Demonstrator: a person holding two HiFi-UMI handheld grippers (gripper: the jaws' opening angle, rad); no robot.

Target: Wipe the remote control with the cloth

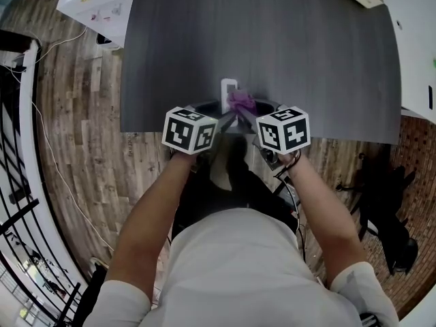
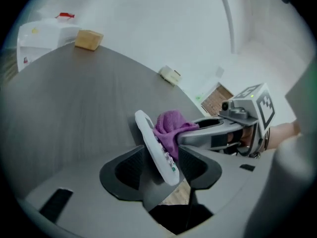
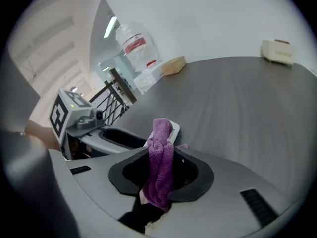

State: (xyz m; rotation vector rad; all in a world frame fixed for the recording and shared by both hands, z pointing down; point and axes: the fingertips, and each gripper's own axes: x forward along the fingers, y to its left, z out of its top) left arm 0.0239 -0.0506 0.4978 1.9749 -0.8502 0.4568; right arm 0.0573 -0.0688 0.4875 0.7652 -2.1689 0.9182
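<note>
Holding the job up off the worktop (image 1: 272,46), the person has both tools together at its near edge. The left claw (image 2: 163,163) is clamped across the white remote control (image 2: 148,133), which stands on edge between its jaws with its tip poking out beyond them. The right claw (image 3: 161,171) pinches the purple cloth (image 3: 159,150), and a bunched fold ahead of its jaws lies against the remote's button face. Wiping looks under way, not finished. How much of the face is done I cannot fairly say, and the back and the gripped end seem left.
</note>
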